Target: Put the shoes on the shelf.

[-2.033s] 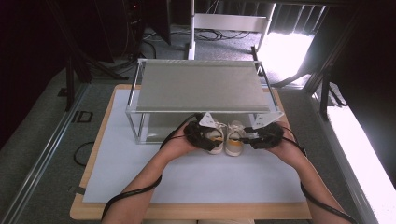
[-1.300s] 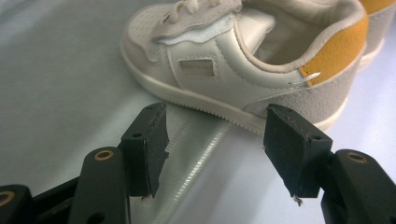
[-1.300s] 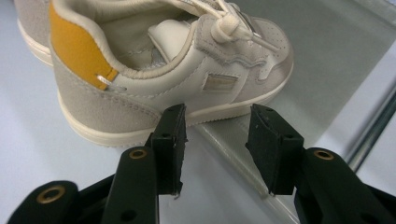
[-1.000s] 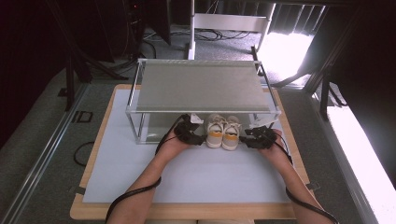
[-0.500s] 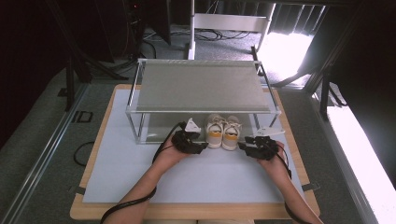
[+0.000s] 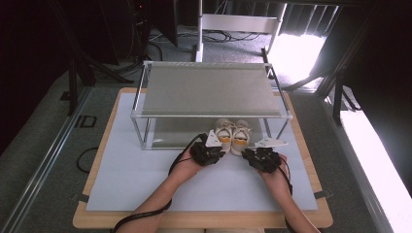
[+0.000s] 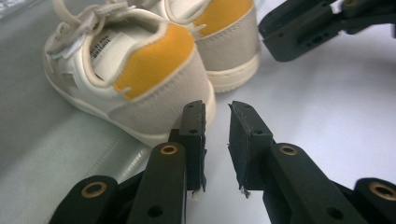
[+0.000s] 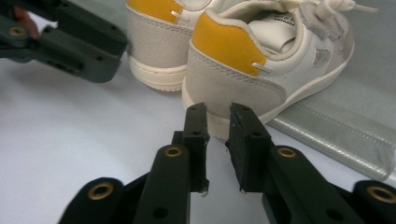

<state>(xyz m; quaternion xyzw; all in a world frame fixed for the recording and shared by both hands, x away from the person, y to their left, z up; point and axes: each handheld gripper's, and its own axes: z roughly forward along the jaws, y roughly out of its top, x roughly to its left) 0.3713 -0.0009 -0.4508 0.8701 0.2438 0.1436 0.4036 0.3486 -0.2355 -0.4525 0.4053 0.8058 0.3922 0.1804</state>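
Under the metal rack (image 6: 212, 90) the pair of sneakers (image 6: 232, 136) is sitting heels-out, just ahead of left gripper (image 6: 210, 153) and right gripper (image 6: 261, 158), both having just been closing empty.

shoes (image 6: 232, 136) under rack (image 6: 211, 90), mat (image 6: 145, 179) ahead bare

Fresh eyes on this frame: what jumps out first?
A pair of small white shoes with yellow heels, side by side at the front edge of the metal shelf rack mid-table. Just behind the heels sit the left gripper and right gripper, both nearly shut with nothing between the jaws. Bright light glares on the floor beyond the rack.
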